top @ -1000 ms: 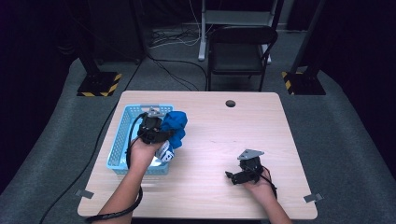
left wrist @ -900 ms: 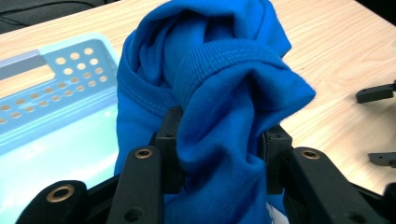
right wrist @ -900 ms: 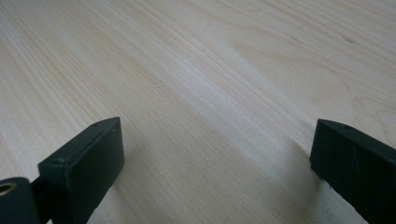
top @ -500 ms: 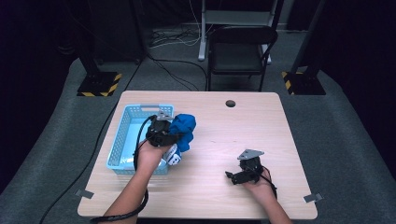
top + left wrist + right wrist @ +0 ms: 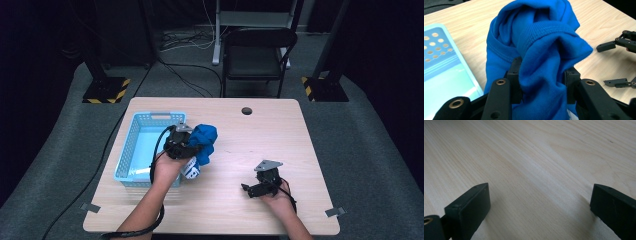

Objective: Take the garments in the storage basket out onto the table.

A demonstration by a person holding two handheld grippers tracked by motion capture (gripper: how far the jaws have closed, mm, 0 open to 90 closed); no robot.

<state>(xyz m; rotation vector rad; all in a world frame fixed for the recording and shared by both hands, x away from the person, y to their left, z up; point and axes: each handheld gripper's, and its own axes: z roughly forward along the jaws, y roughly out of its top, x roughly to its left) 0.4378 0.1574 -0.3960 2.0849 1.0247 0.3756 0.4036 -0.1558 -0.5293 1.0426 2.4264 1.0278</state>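
Note:
A bunched blue cloth (image 5: 204,141) (image 5: 541,52) hangs above the table just right of the light blue basket (image 5: 131,146). My left gripper (image 5: 189,141) (image 5: 541,82) is shut on the cloth, which bulges out between its jaws. A white patch with dark dots (image 5: 191,169) shows under the cloth. My right gripper (image 5: 248,190) (image 5: 539,205) rests low on the wooden table (image 5: 305,150) at the front right, open, with only bare wood between its jaws. The left gripper view also takes in the right gripper (image 5: 619,50) at its right edge.
The basket's corner (image 5: 441,62) lies left of the held cloth. A round hole (image 5: 246,110) sits in the tabletop near the far edge. A black chair (image 5: 255,55) stands beyond the table. Tape marks the front corners (image 5: 334,211).
My left gripper has carried the blue cloth rightward, from over the basket's edge toward the table's middle. The right gripper has stayed in place.

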